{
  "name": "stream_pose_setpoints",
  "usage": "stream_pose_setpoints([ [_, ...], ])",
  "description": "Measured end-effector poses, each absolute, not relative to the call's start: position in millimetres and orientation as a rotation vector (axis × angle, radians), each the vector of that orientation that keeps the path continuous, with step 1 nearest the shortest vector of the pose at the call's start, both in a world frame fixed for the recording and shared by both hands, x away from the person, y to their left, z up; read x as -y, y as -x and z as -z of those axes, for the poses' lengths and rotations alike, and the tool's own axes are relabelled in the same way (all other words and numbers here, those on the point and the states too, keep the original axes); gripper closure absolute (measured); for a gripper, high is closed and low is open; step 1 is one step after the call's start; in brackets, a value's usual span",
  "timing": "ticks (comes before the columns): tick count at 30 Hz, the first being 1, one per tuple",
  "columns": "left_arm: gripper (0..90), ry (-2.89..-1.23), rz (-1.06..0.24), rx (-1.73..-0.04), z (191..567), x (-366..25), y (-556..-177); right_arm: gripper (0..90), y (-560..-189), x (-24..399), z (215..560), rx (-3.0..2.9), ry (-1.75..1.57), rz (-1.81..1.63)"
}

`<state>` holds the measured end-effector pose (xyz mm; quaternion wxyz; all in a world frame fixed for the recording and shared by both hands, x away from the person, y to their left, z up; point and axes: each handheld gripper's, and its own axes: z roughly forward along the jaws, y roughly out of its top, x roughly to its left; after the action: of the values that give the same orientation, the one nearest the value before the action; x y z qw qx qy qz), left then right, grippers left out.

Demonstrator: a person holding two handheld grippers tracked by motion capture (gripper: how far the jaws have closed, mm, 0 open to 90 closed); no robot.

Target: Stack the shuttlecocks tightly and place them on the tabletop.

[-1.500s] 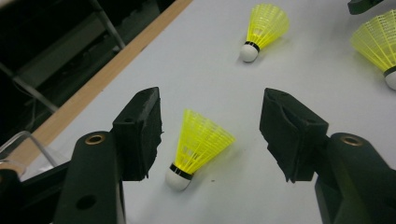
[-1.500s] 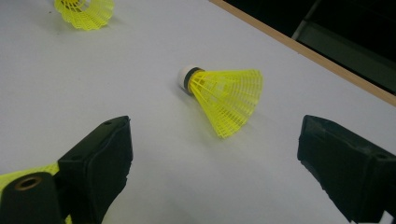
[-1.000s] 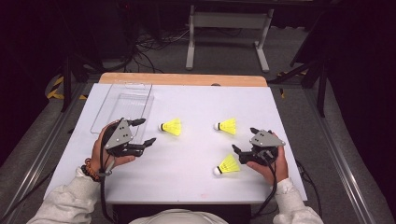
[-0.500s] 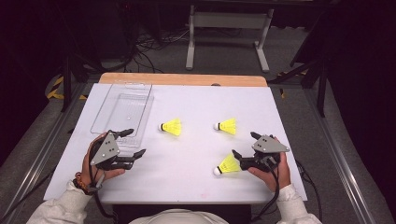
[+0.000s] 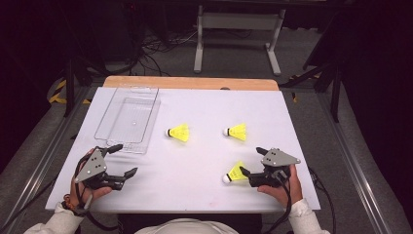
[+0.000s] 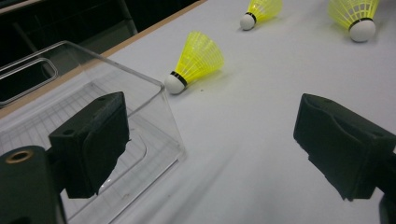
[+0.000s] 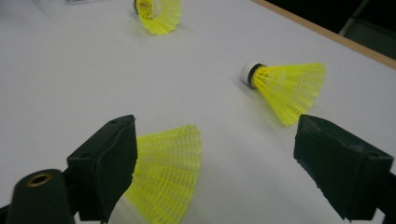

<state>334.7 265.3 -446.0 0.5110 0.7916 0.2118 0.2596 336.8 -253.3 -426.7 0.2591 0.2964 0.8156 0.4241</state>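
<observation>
white table: both hands low, jaws spread

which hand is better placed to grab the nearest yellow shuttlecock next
Right. The right gripper stands open beside the nearest yellow plastic shuttlecock, whose skirt lies between its jaws in the right gripper view. The left gripper, also open, sits by the clear plastic tray, well away from every shuttlecock.

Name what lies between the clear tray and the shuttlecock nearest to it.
Nothing: in the high view, bare white table separates the clear tray from the nearest shuttlecock.
</observation>
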Motion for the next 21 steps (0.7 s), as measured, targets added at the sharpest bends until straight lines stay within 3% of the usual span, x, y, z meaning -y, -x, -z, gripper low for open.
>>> stream_pose_setpoints([
  [13, 7.3, -1.859, -0.643, -0.552, 448, -282, -329, 19.5, -330, 248, 447, -2.393, -0.783, -1.096],
  [21, 7.0, -1.872, -0.628, -0.547, 449, -281, -330, 35.2, -333, 250, 452, -2.477, -0.766, -1.068],
])
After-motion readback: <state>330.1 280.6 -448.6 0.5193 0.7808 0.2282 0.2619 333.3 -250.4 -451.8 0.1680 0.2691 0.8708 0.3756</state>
